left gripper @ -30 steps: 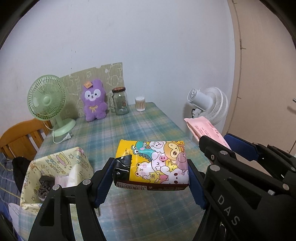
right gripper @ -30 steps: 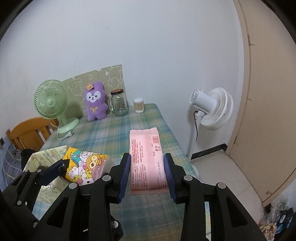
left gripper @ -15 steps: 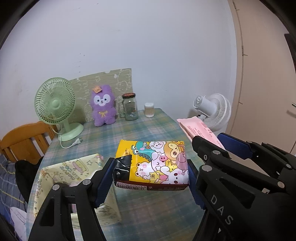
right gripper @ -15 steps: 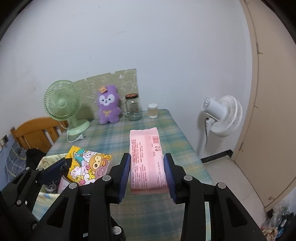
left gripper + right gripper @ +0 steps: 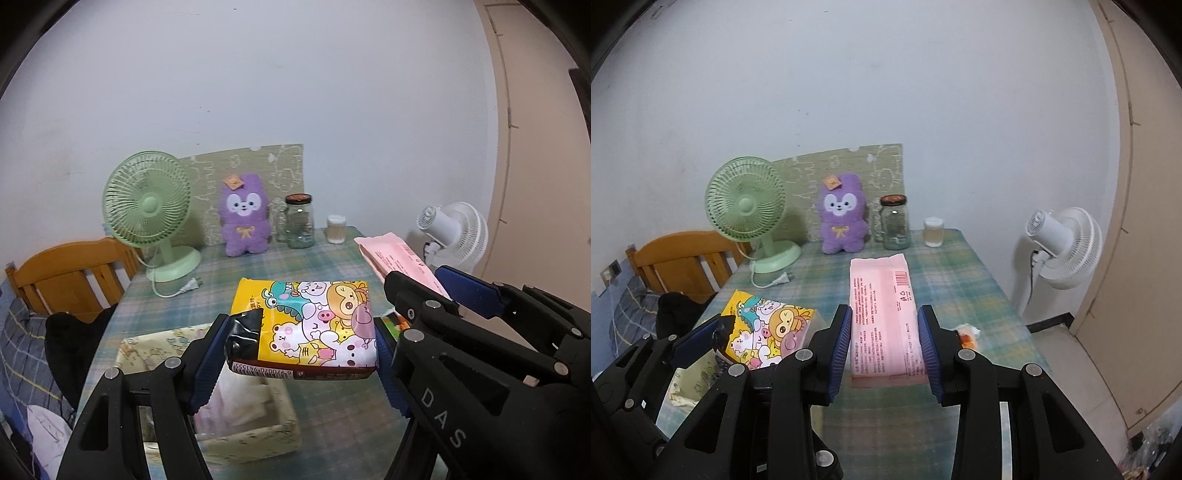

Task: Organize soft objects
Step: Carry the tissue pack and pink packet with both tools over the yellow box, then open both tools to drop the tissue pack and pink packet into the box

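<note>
You have two packs in the air, one per gripper. Your left gripper (image 5: pixel 301 354) is clamped on the cartoon pack (image 5: pixel 310 325), its blue pads pressing both short ends; the pack hangs above the table (image 5: pixel 332 266), over the near left part, just above the basket (image 5: pixel 229 413). Your right gripper (image 5: pixel 884 339) is clenched on the pink pack (image 5: pixel 881 317), pads on its long sides, with the pack pointing toward the far edge, above the middle of the table.

Count on the table: one basket, one purple plush (image 5: pixel 844 214), one green fan (image 5: pixel 746 206), one jar (image 5: pixel 895 221), one small cup (image 5: pixel 933 231) and one small wrapper (image 5: pixel 967 332).

The basket sits at the near left corner. It holds pale, soft-looking items, pink and white; how many you cannot tell, since the gripper and the cartoon pack cover much of it.

The jar, dark-lidded, stands at the far edge between the plush and the cup; something lies in its bottom, too small to name. The cup looks filled with thin sticks. The green fan stands at the far left corner, its plug lying loose on the cloth. The wrapper lies near the right edge.

Off the table there is one white fan (image 5: pixel 1063 247) past the right edge and one wooden chair (image 5: pixel 679 258) at the left.
</note>
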### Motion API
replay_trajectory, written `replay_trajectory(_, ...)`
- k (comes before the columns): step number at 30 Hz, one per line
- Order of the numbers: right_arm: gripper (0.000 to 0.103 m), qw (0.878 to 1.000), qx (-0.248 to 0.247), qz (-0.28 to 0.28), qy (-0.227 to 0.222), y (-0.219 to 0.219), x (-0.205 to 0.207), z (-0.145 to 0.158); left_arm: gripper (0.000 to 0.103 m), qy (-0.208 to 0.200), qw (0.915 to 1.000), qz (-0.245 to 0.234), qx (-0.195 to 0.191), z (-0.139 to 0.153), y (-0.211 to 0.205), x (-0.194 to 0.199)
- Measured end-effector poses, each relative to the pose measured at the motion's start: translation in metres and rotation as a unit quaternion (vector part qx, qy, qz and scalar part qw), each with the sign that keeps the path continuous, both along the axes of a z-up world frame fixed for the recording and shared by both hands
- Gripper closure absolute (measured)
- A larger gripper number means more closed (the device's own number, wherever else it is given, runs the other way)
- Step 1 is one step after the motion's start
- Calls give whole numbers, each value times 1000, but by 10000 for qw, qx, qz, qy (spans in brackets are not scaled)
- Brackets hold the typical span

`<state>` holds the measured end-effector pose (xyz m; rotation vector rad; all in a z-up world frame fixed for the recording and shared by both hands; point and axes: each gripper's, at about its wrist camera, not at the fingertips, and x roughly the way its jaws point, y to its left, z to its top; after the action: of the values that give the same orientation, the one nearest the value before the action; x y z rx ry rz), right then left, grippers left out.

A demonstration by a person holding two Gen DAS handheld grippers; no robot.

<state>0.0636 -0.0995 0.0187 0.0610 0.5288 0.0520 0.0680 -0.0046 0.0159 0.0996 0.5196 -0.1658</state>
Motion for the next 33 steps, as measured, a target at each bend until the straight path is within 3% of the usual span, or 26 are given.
replay_trajectory(16, 63, 9988, -33, 442, 196, 48, 23, -21, 27, 238, 9992, 326, -31, -19, 43, 16)
replay_trajectory(33, 63, 9925, -222, 963, 723, 94, 45, -59, 26, 819, 9937, 761, -74, -60, 92, 33)
